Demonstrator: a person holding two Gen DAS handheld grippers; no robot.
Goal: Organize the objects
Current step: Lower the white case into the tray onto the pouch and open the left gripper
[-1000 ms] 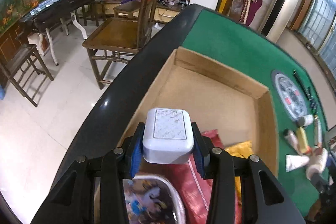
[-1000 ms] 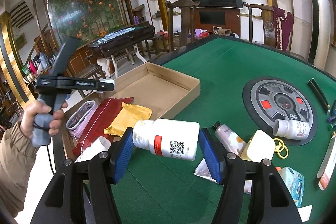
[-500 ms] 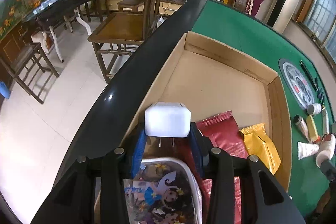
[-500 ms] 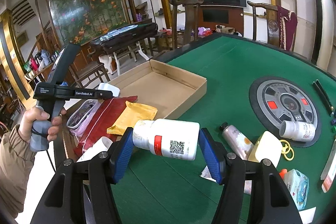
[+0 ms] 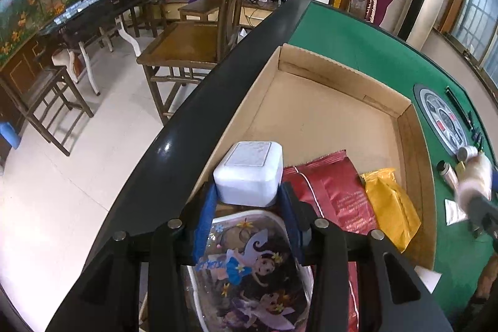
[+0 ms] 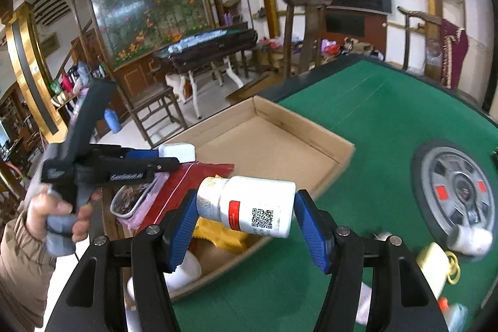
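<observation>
My left gripper (image 5: 247, 192) hangs over the near end of the cardboard box (image 5: 342, 67). A white charger block (image 5: 249, 164) sits between its very fingertips, the pads still against its sides while the jaws are opening. Under it lies a clear pouch with a cartoon print (image 5: 249, 263), beside a red packet (image 5: 333, 189) and a yellow packet (image 5: 389, 201). My right gripper (image 6: 246, 201) is shut on a white pill bottle (image 6: 249, 207), held sideways above the box's (image 6: 298, 126) near rim. The right wrist view shows the left gripper (image 6: 140, 167) in a hand, with the charger (image 6: 176, 152) at its tip.
The box stands on a green felt table (image 6: 373, 114) with a round centre panel (image 6: 457, 192). Small bottles, tubes and a yellow item (image 6: 432, 263) lie at the right. A wooden chair (image 5: 186, 45) stands past the table's black rim. A white tube (image 6: 186, 266) lies in the box's near corner.
The right gripper carried the pill bottle left, up to the box. In the left gripper the charger slid out to the fingertips and tipped, as that gripper edged over the pouch.
</observation>
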